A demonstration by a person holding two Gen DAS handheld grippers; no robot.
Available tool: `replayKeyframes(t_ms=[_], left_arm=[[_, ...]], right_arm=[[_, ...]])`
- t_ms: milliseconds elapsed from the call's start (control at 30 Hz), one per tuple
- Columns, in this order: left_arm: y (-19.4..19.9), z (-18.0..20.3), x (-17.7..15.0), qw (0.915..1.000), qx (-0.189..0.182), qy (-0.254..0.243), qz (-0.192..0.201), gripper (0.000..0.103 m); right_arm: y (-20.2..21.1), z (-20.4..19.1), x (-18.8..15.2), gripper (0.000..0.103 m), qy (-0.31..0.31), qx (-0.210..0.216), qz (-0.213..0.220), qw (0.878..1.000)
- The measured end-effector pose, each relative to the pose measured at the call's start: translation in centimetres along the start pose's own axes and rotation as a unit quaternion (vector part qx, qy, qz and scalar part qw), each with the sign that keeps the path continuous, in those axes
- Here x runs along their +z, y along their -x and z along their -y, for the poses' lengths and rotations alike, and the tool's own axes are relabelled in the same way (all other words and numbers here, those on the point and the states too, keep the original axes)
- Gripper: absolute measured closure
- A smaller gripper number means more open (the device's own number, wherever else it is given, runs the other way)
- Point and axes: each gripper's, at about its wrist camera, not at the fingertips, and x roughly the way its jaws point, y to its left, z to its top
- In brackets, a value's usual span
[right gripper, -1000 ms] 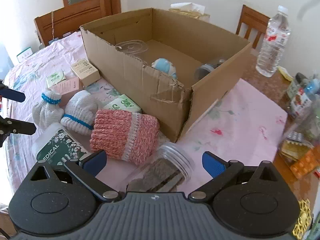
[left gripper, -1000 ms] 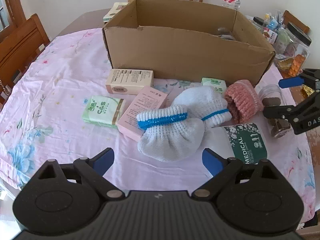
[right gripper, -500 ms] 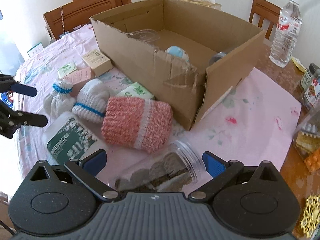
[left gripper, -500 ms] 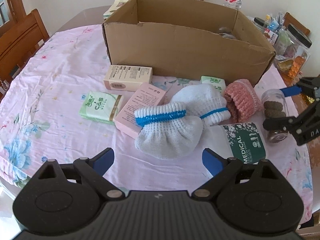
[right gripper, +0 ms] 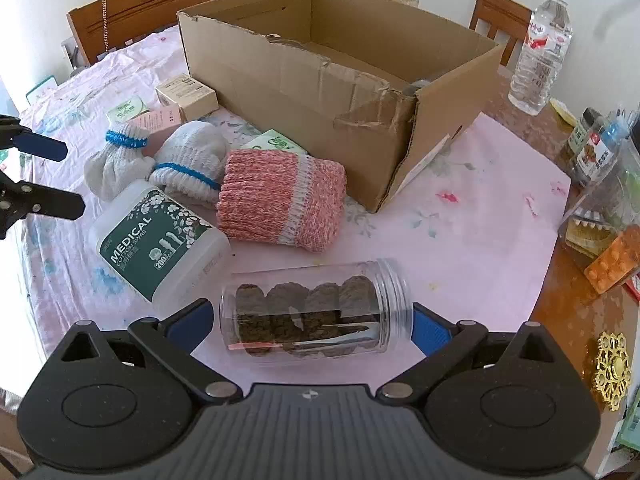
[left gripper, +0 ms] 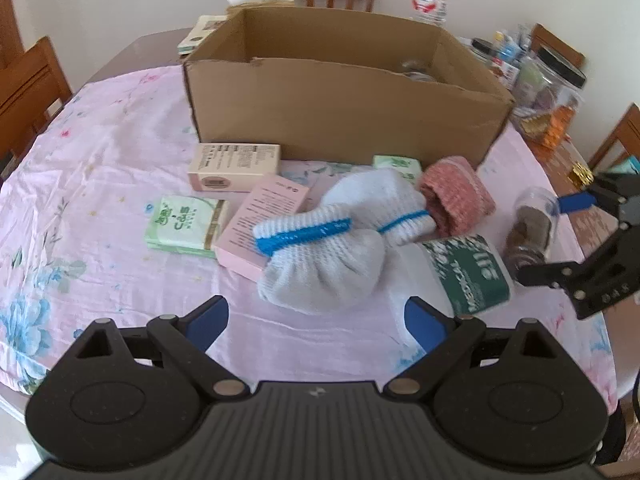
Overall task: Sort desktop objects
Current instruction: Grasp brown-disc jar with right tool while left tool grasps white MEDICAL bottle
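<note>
Both fingers spread: my right gripper straddles the lying jar for boxing; left gripper idle.

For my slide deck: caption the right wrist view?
Open right gripper straddles a lying clear jar of brown pieces, beside the cardboard box.

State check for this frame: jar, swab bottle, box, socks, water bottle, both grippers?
clear jar: on its side, lidless, between right gripper's fingers
swab bottle: lying down
cardboard box: open, front wall torn
pink sock: rolled
water bottle: upright, capped
left gripper: open, empty
right gripper: open
</note>
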Motion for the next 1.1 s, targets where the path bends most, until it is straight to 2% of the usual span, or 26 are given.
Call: replayKeyframes(t_ms=[100,200,300,500,667,1100], left_arm=[[0.2,0.8,-0.1,1.0000,0.008,-0.004,0.000,0.008],[0.4,1.6,-0.1,0.9996,0.022,0.018,-0.003,0.008],[0.3,2.5,-0.1,0.9991,0.013,0.040,0.002,0.008],[-0.2,4.7,0.1,0.9985,0.022,0.050,0.005,0.008],[-0.8,5.9,0.4,0.9985,0.027,0.048,0.005,0.008],[-3.2,8.7,1.5,0.9990,0.016,0.041,0.006,0.006]], right_arm=[[-0.5,-0.1,-0.3,0.000,0.012,0.000,0.005,1.000],[-0.8,0.2,-0.3,0.000,0.021,0.004,0.013,1.000],[-0.8,0.6,-0.2,0.000,0.031,0.008,0.022,0.999],[-1.2,0.8,-0.3,0.000,0.043,0.028,0.024,0.998],[-0.9,0.3,-0.5,0.009,0.052,0.027,0.028,0.998],[0.4,1.5,-1.7,0.009,0.046,0.015,0.021,0.999]])
